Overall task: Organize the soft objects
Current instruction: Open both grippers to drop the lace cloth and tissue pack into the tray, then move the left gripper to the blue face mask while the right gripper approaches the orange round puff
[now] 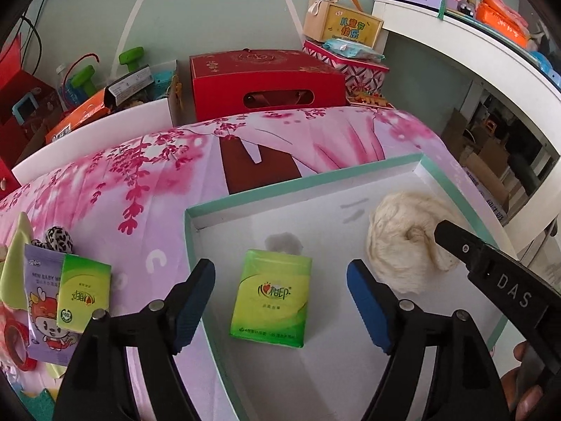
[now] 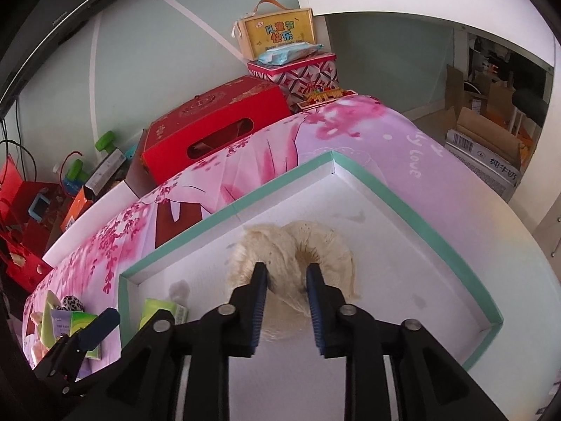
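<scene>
My right tongs (image 2: 286,282) are clamped on the cream fluffy bundle (image 2: 294,245) inside the tray (image 2: 413,207); my left tongs (image 1: 280,298) hang spread above the green tissue pack (image 1: 271,296)

Bed (image 1: 315,140), covered by pink floral sheet (image 1: 105,182). Lying directly on the sheet: shallow white tray with teal rim (image 1: 305,185), used here as landmark. Left of tray, well apart: purple wipes pack (image 1: 42,301) with green tissue pack (image 1: 82,293) on top; leopard-print item (image 1: 59,240) just behind them; red tape roll (image 1: 15,347) nearer camera.
</scene>
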Demonstrator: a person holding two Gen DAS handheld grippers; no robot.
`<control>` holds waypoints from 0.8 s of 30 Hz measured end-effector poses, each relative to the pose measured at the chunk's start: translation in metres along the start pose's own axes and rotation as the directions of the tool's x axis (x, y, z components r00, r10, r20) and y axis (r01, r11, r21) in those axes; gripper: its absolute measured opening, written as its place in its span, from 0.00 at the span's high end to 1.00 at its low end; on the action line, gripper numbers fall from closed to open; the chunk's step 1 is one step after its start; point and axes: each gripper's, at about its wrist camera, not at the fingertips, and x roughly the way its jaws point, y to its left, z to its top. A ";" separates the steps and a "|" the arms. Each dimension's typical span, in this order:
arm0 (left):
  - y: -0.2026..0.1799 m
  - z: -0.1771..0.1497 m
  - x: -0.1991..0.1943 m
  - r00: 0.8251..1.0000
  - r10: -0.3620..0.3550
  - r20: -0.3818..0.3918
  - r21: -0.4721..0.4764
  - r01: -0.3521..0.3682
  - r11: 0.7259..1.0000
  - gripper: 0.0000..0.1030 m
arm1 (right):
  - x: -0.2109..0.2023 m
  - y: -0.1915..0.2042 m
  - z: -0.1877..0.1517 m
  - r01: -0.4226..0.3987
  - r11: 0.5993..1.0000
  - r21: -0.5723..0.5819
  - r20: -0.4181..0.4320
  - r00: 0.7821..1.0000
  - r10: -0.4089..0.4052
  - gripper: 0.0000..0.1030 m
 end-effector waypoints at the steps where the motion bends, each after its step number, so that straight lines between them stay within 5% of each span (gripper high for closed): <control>1: 0.001 0.001 -0.001 1.000 0.007 -0.003 -0.003 -0.007 1.000 0.22 | -0.001 0.000 0.000 0.002 1.000 0.000 -0.001 1.000 -0.002 0.67; 4: 0.002 0.002 -0.008 1.000 0.018 0.003 -0.006 -0.018 1.000 0.17 | -0.004 -0.002 0.001 0.005 1.000 0.002 -0.004 1.000 -0.005 0.46; 16: 0.029 0.006 -0.021 0.994 0.103 0.017 -0.072 -0.102 0.992 0.09 | 0.004 -0.007 -0.003 0.050 0.999 -0.007 -0.056 0.997 -0.050 0.32; 21: 0.037 0.004 -0.016 0.993 0.121 -0.001 -0.088 -0.121 0.989 0.08 | 0.006 -0.003 -0.006 0.064 0.997 -0.045 -0.061 0.996 -0.067 0.10; 24: 0.041 0.002 -0.014 0.992 0.122 0.000 -0.106 -0.122 0.987 0.00 | 0.007 -0.002 -0.006 0.068 0.996 -0.056 -0.059 0.996 -0.071 0.00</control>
